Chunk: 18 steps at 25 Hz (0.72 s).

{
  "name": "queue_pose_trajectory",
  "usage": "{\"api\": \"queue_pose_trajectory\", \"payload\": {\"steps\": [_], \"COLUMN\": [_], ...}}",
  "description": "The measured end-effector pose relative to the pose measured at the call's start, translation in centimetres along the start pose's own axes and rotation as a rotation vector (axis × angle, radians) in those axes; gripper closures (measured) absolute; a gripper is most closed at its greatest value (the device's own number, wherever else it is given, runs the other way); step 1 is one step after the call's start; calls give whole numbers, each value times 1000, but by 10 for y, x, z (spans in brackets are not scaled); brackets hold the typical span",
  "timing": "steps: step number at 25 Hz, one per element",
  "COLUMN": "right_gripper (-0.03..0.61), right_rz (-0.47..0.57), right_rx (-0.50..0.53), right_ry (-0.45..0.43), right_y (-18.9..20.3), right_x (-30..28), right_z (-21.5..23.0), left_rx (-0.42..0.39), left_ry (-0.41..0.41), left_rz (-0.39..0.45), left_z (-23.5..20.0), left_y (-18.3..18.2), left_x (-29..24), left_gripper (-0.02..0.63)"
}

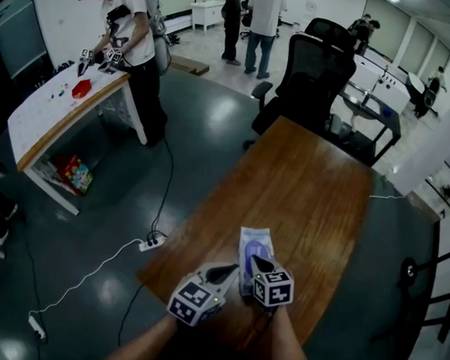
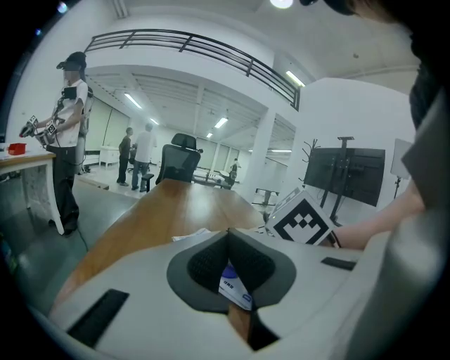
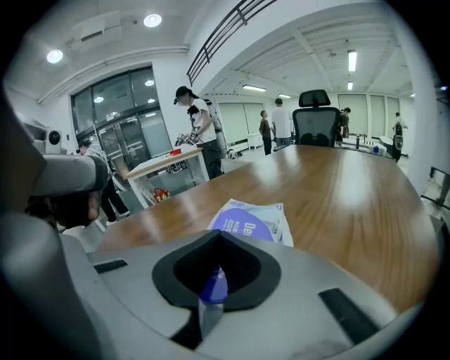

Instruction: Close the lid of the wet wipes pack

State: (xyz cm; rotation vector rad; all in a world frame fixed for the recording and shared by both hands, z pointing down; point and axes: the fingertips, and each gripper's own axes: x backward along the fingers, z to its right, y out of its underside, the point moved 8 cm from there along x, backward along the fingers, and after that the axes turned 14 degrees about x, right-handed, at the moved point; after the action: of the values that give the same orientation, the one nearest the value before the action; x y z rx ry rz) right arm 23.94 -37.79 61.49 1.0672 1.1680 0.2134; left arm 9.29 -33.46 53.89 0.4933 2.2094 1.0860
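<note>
1. A pale blue-and-white soft plastic wet wipes pack (image 1: 254, 240) is laid flat on the near end of a long brown wooden table (image 1: 301, 172). It sits close to the table's near edge, with its oval purple lid (image 1: 249, 254) facing up.
2. The left gripper (image 1: 232, 270) is set against the near left side of the pack. In the left gripper view its dark ribbed pads (image 2: 204, 264) are pressed together at the tips. A white piece of the pack with blue print is caught between them lower down.
3. The right gripper (image 1: 259, 263) is held just beside the left one, over the near part of the lid. Its jaws are likewise closed, and a thin purple flap (image 3: 212, 285) is pinched upright between the pads. By its colour and place it seems to be the near end of the lid.
4. In the right gripper view the rest of the pack is seen flat on the wood just beyond the jaws.
5. A white cube with black square markers (image 1: 273, 287) is carried on each gripper, and both grippers are held by bare forearms (image 1: 290, 354) at the bottom of the head view.
6. A black office chair (image 1: 315, 67) is placed at the far end of the table.
7. Well apart on the left, a person in a white shirt (image 1: 131, 33) is standing at a white workbench (image 1: 54, 115), on which a small red object (image 1: 81, 89) is lying.
8. A white power strip (image 1: 153, 242) is lying on the dark glossy floor (image 1: 174, 134).
</note>
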Motion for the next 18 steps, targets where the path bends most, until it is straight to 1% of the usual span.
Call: {"api": "queue_pose_trajectory", "payload": {"steps": [6,13,15,18], "right_gripper": [568,568,568,568], "right_rz": [-43,-88,-85,-47], "right_rx": [7,41,38,29], "right_ry": [15,26,28,38], "right_y": [0,2,2,1], "right_x": [-11,-16,-15,-6], "right_z": [-4,-6,-6,-9], "left_rx": [16,18,14,7], "left_ry": [-24,-41,-44,-49], "left_rz": [8,11,12,18], "left_z": [-10,-7,-6,-3], "left_y": [0,3,4,3], "left_x": [5,10,13,17], "left_gripper": [606,606,606,606]}}
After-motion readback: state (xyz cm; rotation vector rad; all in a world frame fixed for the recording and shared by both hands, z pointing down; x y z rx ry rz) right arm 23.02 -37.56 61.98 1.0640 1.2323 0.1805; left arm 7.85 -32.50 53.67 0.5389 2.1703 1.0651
